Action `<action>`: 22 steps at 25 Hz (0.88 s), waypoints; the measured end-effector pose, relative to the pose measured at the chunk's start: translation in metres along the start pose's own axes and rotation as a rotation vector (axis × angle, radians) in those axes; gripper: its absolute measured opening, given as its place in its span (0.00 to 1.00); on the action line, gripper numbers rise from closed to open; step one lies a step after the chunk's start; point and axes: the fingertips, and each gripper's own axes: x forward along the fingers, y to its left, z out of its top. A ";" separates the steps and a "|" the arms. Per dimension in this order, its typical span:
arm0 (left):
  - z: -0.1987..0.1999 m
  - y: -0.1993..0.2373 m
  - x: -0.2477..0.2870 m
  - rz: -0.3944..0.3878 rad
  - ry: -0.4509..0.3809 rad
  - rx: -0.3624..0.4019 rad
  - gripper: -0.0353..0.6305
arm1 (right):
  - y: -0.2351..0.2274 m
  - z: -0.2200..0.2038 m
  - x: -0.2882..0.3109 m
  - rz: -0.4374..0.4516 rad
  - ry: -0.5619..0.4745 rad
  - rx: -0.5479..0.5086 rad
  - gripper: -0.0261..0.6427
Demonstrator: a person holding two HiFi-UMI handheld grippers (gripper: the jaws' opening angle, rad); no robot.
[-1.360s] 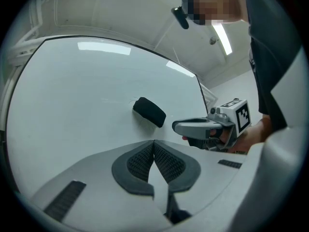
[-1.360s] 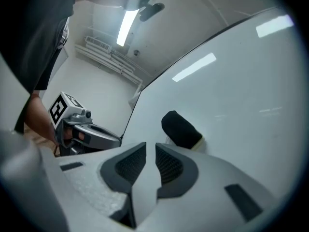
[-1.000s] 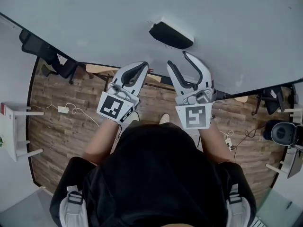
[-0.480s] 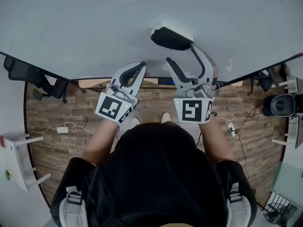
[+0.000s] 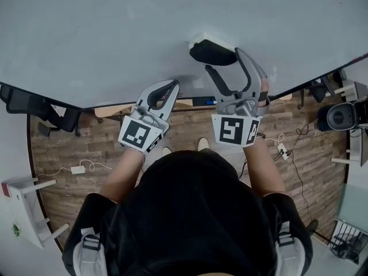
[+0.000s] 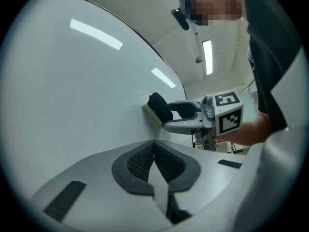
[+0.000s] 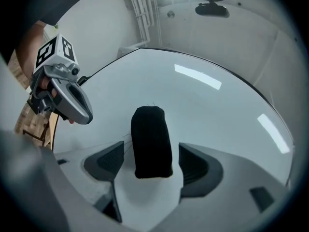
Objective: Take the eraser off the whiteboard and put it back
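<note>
Eraser (image 7: 152, 141) is on the whiteboard (image 5: 115, 33), directly ahead of the right hand-held gripper (image 5: 223, 60). Its long sides face the two pads. The jaws have just been opening and are now wide, flanking the eraser without touching it. Left hand-held gripper (image 6: 154, 146) is farther from the eraser, pads together, empty. Judged next: right closes across the eraser's short width.

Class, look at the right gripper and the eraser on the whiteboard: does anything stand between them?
Nothing visible does. The eraser sits on the whiteboard between the jaws of the right gripper, which have just been opening, with a gap on each side. The left gripper, shut, is off to one side.
</note>
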 end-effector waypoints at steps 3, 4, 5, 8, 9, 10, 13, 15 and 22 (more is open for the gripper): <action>-0.002 0.005 0.000 -0.011 0.001 0.004 0.05 | 0.002 0.001 0.008 -0.015 0.017 -0.050 0.55; -0.002 0.007 -0.001 -0.014 0.002 0.005 0.05 | 0.002 0.002 0.010 -0.019 0.021 -0.063 0.55; -0.002 0.009 -0.001 -0.017 0.002 0.004 0.05 | 0.002 0.003 0.012 -0.024 0.025 -0.075 0.55; -0.004 0.014 -0.002 -0.023 0.004 -0.004 0.05 | 0.003 0.006 0.015 -0.039 0.036 -0.106 0.52; -0.004 0.015 -0.003 -0.025 0.002 -0.006 0.05 | 0.003 0.006 0.015 -0.042 0.043 -0.113 0.51; -0.005 0.016 -0.004 -0.027 0.001 -0.008 0.05 | 0.004 0.006 0.016 -0.045 0.050 -0.122 0.51; -0.006 0.019 -0.004 -0.035 -0.001 -0.013 0.05 | 0.001 0.004 0.017 -0.066 0.075 -0.146 0.48; -0.006 0.021 -0.004 -0.040 -0.001 -0.017 0.05 | -0.002 0.003 0.017 -0.077 0.086 -0.150 0.40; -0.007 0.023 -0.007 -0.063 -0.002 -0.023 0.05 | -0.004 0.003 0.018 -0.075 0.117 -0.129 0.38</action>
